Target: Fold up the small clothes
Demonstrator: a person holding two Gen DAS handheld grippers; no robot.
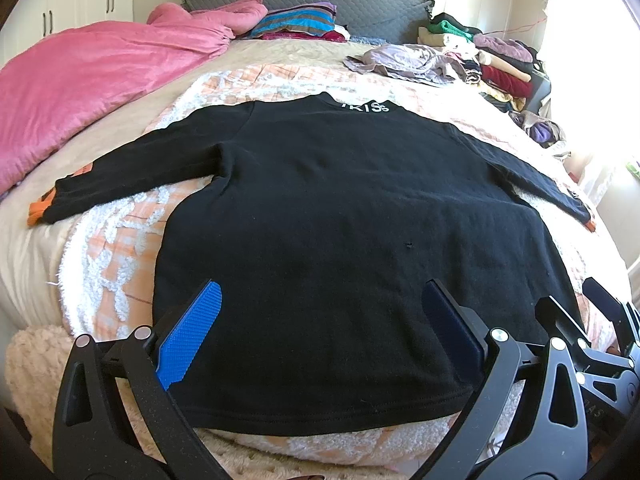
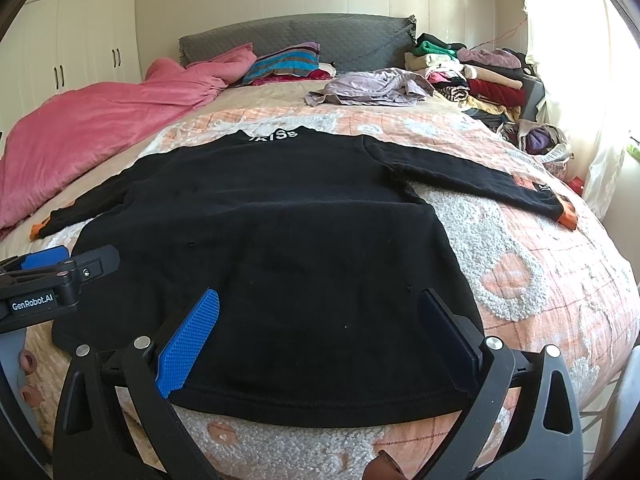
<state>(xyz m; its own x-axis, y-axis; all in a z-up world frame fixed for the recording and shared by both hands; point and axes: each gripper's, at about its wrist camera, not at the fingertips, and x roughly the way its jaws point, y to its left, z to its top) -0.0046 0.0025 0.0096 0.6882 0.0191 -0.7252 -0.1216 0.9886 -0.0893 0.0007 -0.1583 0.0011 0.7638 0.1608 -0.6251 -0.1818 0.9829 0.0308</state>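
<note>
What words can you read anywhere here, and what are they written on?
"KISS", or close to it, in white letters at the neck of the black sweater; the first letter is unclear.
"GenRobot.AI" in white on the body of the left claw, seen in the right wrist view.
Raised letters on the right claw in the left wrist view: too dark to read.
A small patch near the sweater's right cuff: too blurred to read.

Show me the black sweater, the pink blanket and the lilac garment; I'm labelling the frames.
black sweater (image 1: 340,208): left wrist view, middle of its body.
pink blanket (image 1: 92,80): left wrist view, its broad flat part.
lilac garment (image 2: 368,86): right wrist view, centre of the crumpled heap.
</note>
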